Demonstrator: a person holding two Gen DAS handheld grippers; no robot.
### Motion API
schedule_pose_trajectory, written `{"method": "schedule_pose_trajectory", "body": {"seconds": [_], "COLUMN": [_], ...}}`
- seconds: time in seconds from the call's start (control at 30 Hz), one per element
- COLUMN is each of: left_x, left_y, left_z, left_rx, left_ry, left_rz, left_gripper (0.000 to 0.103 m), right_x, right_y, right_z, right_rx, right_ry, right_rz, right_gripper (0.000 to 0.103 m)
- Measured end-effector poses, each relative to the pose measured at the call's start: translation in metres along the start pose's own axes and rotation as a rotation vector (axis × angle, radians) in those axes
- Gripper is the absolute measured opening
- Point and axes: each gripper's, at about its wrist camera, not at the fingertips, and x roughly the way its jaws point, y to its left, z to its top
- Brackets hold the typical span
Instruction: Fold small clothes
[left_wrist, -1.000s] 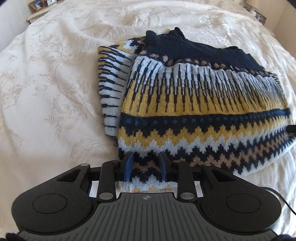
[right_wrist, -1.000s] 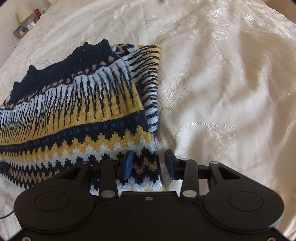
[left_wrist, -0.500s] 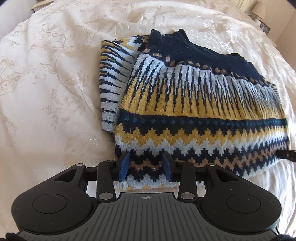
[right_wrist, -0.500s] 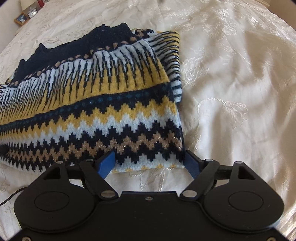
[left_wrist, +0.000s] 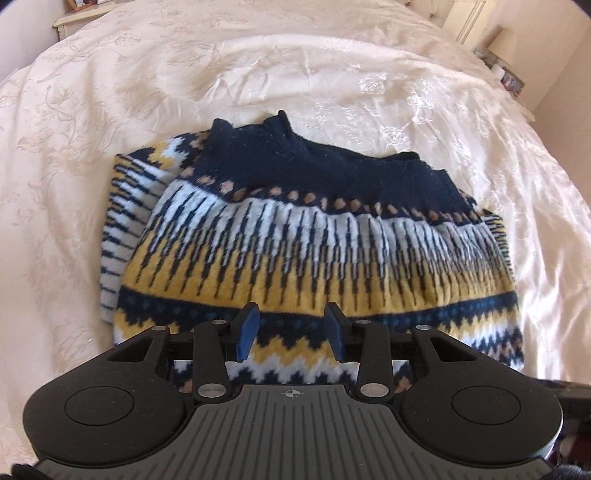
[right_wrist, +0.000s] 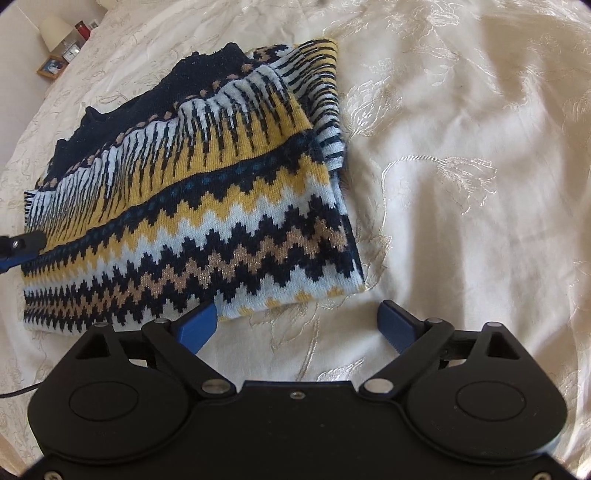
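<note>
Both grippers have changed since a second ago: the left gripper (left_wrist: 291, 332) has risen from the sweater's near hem to hover over its zigzag bands, and the right gripper (right_wrist: 297, 321) has let go of the hem corner and drawn back onto the bedspread.

On the left, the cream embroidered bedspread (left_wrist: 66, 192) lies wrinkled around the folded sweater (left_wrist: 314, 251), which rests in the middle of the bed. A striped sleeve (left_wrist: 122, 229) is tucked under the sweater's left edge, and the navy collar (left_wrist: 295, 162) points away from the camera. The left gripper's blue fingers (left_wrist: 246, 334) stand partly apart above the knit, with nothing between them; whether they touch the fabric cannot be told.

In the right wrist view, a framed picture (right_wrist: 51, 67) and small items sit on a bedside table at the far left, beyond the bed. The left gripper's tip (right_wrist: 22, 247) shows at the sweater's (right_wrist: 192, 206) left edge. The right gripper's blue fingers (right_wrist: 197, 325) are spread wide and empty; its left finger is just beside the near hem, its right finger over bare bedspread (right_wrist: 461, 184).
</note>
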Motion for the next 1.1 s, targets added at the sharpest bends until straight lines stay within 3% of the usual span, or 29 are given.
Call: {"method": "schedule_pose_trajectory", "body": {"seconds": [0.23, 0.47, 0.7, 1.1], "left_x": [0.041, 0.074, 0.083, 0.087], "left_y": [-0.038, -0.038, -0.043, -0.034], "left_z": [0.016, 0.018, 0.02, 0.025], "left_rx": [0.069, 0.027, 0.014, -0.016], "left_ry": [0.037, 0.104, 0.139, 0.155], "left_rz": [0.051, 0.113, 0.129, 0.142], "left_gripper": [0.038, 0.039, 0.04, 0.041], "right_x": [-0.011, -0.016, -0.003, 0.035], "right_y": [-0.024, -0.048, -0.058, -0.054], "right_z": [0.006, 0.019, 0.05, 0.106], "right_rx": [0.048, 0.081, 0.098, 0.095], "right_ry": [0.0, -0.024, -0.047, -0.014], "right_rz": [0.12, 0.208, 0.305, 0.441], "right_gripper": [0.095, 0.099, 0.103, 0.103]}}
